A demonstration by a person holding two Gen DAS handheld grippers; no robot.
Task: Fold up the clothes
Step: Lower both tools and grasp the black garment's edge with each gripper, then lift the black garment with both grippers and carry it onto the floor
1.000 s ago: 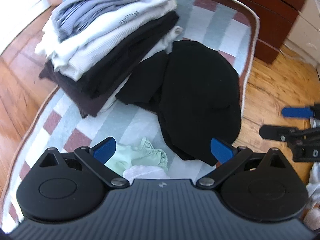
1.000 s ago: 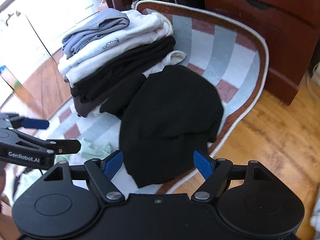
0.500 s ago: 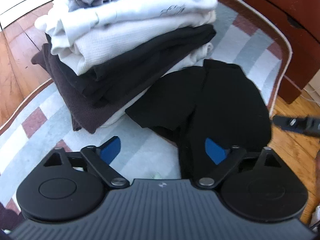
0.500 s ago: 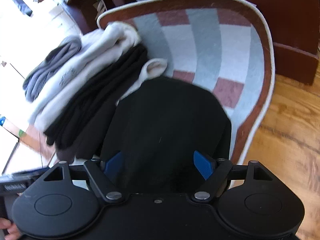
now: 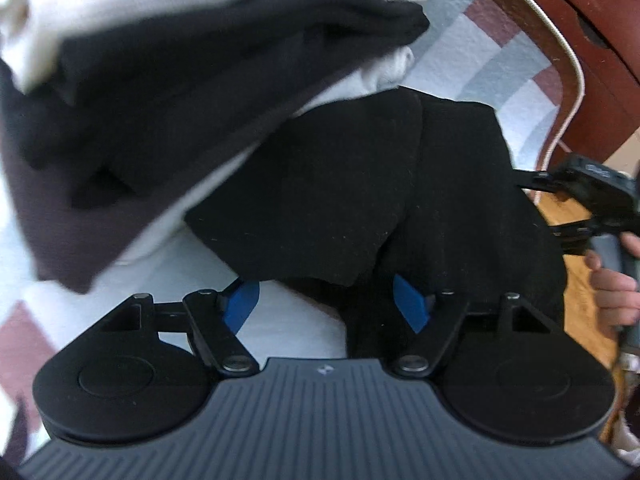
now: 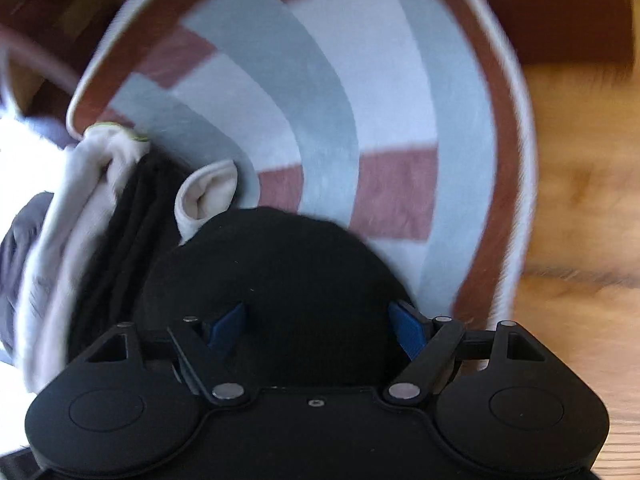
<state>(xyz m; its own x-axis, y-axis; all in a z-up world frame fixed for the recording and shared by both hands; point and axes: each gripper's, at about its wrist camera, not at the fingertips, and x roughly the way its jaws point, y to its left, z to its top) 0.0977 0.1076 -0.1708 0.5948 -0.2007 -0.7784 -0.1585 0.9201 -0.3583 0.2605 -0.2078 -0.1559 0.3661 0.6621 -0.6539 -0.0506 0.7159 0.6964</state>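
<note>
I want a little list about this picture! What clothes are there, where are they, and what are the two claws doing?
loose garment: black garment lying flat on the striped rug
pile: stack of folded clothes, white and black layers, beside the black garment
left claw: open, low over the garment's near edge
right claw: open, low over the black garment
floor: wooden floor beyond the rug

Spread flat on rug (image 6: 328, 128): garment (image 5: 400, 200), its near edge between the parted jaws of left gripper (image 5: 326, 306). Left of it, touching: stack of folded clothes (image 5: 180, 80). Right, over the garment's edge: right gripper (image 5: 592, 200). Beyond the rug: wooden furniture (image 5: 600, 12).
</note>
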